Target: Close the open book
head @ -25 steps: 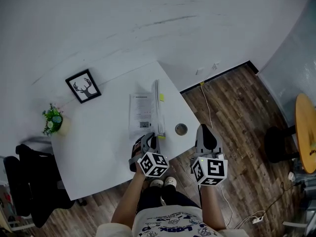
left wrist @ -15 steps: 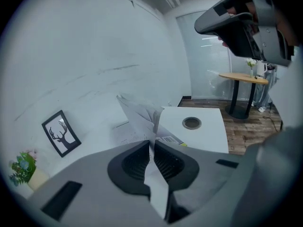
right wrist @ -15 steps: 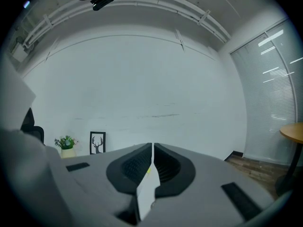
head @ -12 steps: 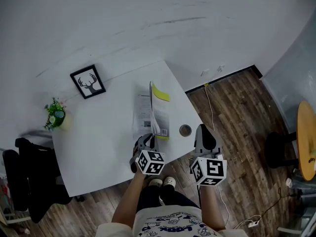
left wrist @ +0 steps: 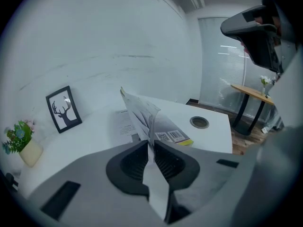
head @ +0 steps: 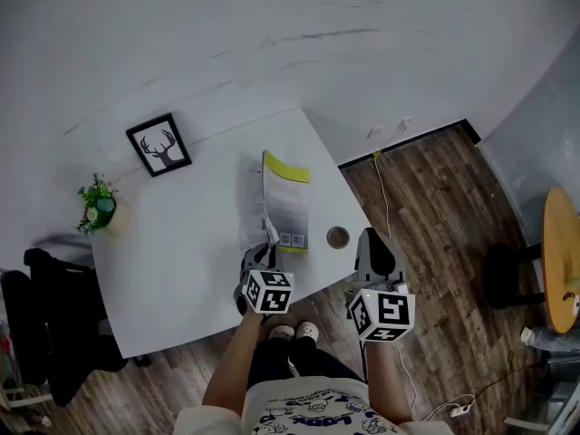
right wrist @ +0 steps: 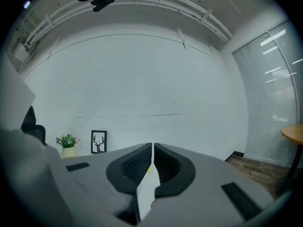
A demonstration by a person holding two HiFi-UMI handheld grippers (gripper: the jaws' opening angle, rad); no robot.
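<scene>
The book lies on the white table near its right edge, half folded. Its yellow-edged back cover with a barcode stands tilted over the printed left page. My left gripper is shut on the near edge of that cover. In the left gripper view the book rises straight out of the closed jaws of the left gripper. My right gripper hangs beside the table's near right corner, shut and holding nothing. In its own view the right gripper shows jaws pressed together.
A framed deer picture and a small potted plant stand at the table's far left. A round cable hole sits just right of the book. A black chair is at the left; a wooden round table at the far right.
The cover went from standing upright to leaning over the left page. My left gripper moved left and lower with it and rolled. The right gripper stayed put.
</scene>
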